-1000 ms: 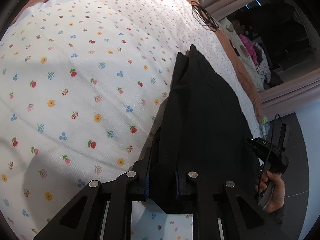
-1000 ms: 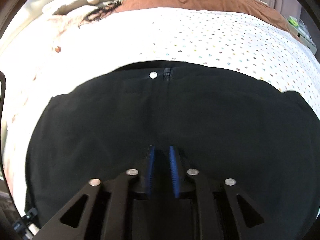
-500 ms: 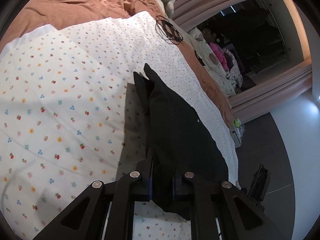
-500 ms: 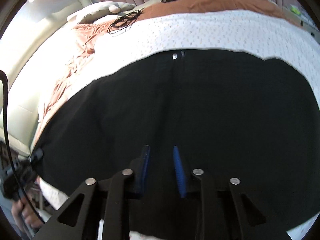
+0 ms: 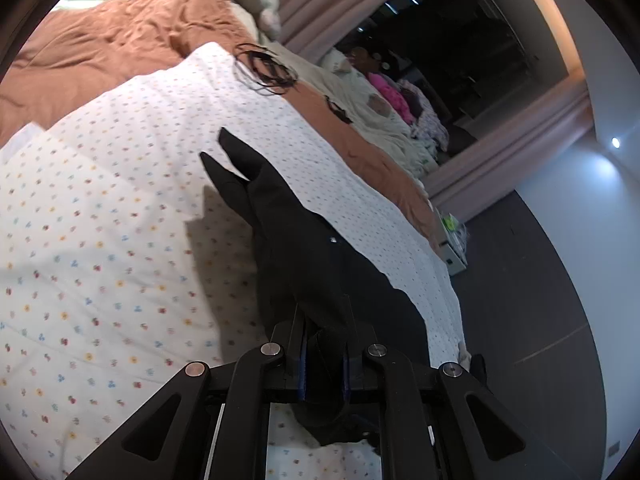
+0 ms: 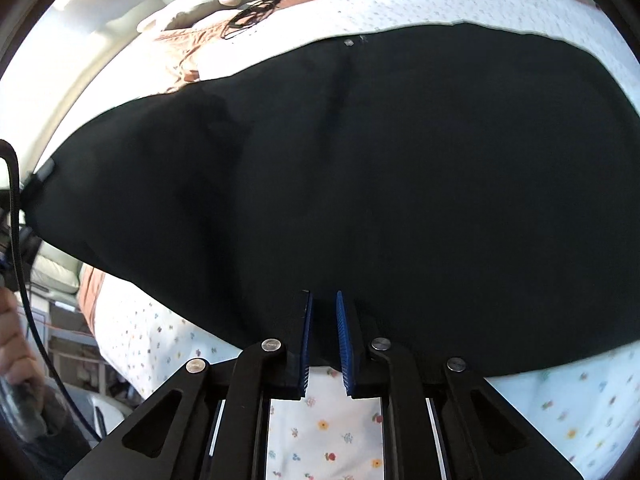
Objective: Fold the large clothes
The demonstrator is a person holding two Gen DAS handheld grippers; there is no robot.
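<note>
1. Left gripper [image 5: 323,354]: blue pads clamped on a bunched edge of the black garment [image 5: 304,248].
2. Right gripper [image 6: 322,338]: jaws closing, garment's near edge between the pads.
3. Garment hangs stretched between both grippers above the floral sheet [image 5: 100,220].
4. Brown duvet [image 5: 104,44] beyond the sheet.

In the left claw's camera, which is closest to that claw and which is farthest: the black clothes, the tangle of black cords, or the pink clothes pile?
1. Black clothes: pinched in the left claw.
2. Tangle of black cords: far up the flowery sheet, by the brown blanket.
3. Pink clothes pile: farthest, upper right, past the bed.
</note>
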